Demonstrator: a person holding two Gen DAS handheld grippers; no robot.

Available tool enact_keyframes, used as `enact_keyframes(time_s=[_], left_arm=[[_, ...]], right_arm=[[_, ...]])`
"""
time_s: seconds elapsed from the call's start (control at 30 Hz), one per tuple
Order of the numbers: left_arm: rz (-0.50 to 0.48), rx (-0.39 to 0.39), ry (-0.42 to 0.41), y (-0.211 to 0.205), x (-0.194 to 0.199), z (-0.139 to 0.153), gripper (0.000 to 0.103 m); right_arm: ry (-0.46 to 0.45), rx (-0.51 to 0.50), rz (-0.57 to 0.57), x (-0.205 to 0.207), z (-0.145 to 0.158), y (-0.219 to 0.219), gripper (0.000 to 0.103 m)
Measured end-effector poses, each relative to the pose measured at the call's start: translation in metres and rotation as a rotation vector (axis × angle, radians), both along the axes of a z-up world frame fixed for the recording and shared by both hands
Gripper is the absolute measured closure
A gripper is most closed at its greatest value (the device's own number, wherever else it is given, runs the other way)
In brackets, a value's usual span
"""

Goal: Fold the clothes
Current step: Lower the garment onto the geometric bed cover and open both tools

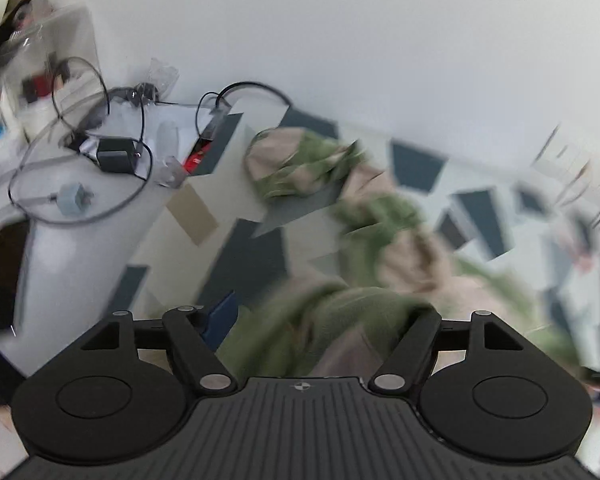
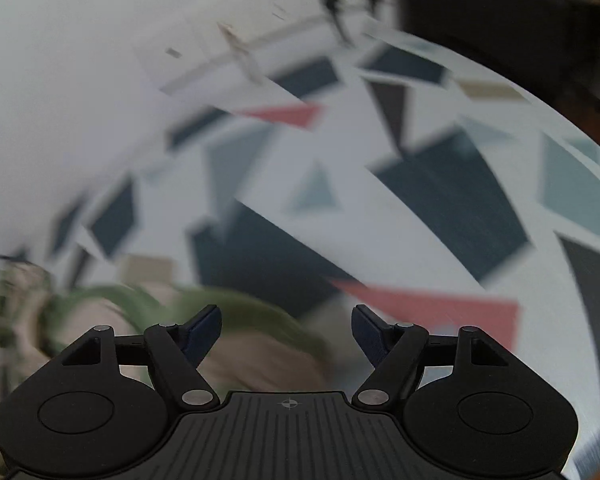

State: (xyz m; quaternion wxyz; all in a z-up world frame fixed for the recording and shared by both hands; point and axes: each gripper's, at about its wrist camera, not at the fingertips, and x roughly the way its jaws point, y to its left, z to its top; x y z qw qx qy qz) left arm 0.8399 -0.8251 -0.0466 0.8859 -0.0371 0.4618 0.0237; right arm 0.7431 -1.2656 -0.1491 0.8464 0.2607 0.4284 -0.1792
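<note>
A crumpled green and beige garment (image 1: 364,216) lies on a white cover printed with dark blue, grey and red shapes (image 1: 244,256). My left gripper (image 1: 316,320) hangs just over the garment's near end with its jaws wide apart. Its left blue finger (image 1: 222,316) shows, while the right one is hidden by blurred green cloth. In the right wrist view the same garment (image 2: 256,356) sits at the lower left. My right gripper (image 2: 286,332) is open above its edge, with both blue fingers (image 2: 204,332) bare and nothing pinched.
A white unit (image 1: 72,240) at the left carries looped cables, a black adapter (image 1: 116,156), plastic bags and boxes. A white wall runs behind. In the right wrist view the patterned cover (image 2: 440,200) stretches right, with dark furniture (image 2: 500,20) at the top right.
</note>
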Motion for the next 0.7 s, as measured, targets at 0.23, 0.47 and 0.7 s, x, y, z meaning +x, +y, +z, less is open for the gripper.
enact_keyframes(time_s=[0.23,0.47,0.7], left_arm=[[-0.553,0.133,0.122,-0.033,0.011,-0.019,0.03],[-0.577,-0.2,0.097,0.009,0.023,0.021,0.017],[-0.554,-0.035,0.111,-0.053,0.068,-0.017,0.015]], right_arm=[[0.054,0.006,-0.023,-0.006,-0.011,0.039,0.034],[0.061,-0.081,-0.086,0.001,-0.009,0.065,0.043],[0.006,-0.107,-0.163,-0.006,-0.008,0.075,0.072]])
